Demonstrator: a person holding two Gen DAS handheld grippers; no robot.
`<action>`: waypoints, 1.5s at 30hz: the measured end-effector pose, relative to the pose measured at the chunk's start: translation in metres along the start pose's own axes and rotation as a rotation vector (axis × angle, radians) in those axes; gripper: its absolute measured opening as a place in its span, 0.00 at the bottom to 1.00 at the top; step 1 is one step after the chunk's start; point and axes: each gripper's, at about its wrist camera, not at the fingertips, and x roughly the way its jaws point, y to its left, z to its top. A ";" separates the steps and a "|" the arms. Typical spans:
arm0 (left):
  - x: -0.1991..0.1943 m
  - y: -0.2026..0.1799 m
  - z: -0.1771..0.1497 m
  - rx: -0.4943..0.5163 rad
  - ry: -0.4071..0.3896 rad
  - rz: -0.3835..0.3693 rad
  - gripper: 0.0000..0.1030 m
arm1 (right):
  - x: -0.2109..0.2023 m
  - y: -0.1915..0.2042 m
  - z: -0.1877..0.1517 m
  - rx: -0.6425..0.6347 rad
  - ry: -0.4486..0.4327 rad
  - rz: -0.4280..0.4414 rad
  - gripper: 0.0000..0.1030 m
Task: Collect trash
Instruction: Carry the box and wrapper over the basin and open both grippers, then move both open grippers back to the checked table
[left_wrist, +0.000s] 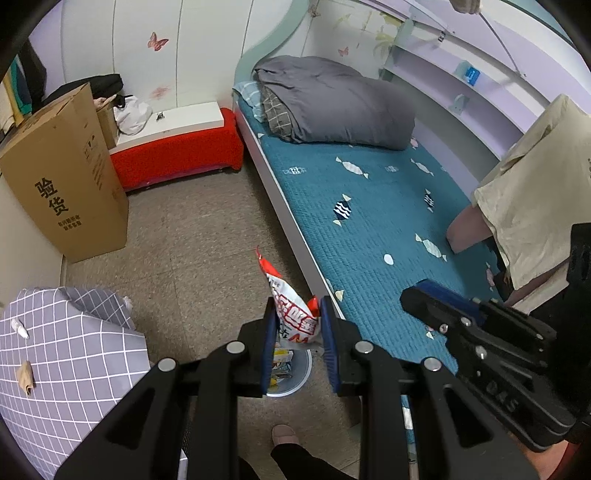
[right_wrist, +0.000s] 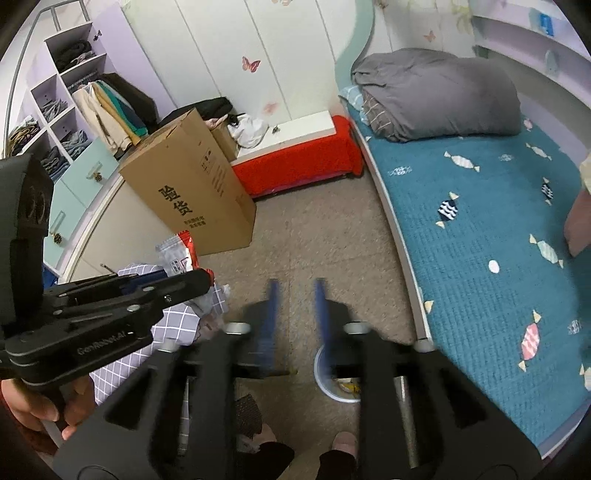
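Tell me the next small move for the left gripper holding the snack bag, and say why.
Probably open the left gripper and drop the bag. The red and white snack bag is pinched between its fingers, and the trash bin sits right below it on the floor, already holding wrappers.

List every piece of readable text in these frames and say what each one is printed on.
"验货": large black print on the side of the cardboard box.
"GenRobot.AI": on the body of the left gripper, seen from the right wrist view.
Smaller lines under "验货" on the box: too small to read.
Red and white snack bag held in the left gripper: large characters, partly hidden, not readable.
Marking on the right gripper body: blurred.
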 end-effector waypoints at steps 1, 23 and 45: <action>0.001 -0.002 0.001 0.005 0.002 -0.001 0.22 | -0.003 -0.001 0.000 0.000 -0.009 -0.007 0.47; 0.021 -0.036 0.005 0.059 0.039 -0.016 0.23 | -0.031 -0.040 -0.001 0.057 -0.068 -0.073 0.69; 0.008 -0.018 -0.007 -0.019 0.019 0.044 0.63 | -0.032 -0.030 -0.004 0.028 -0.060 -0.041 0.71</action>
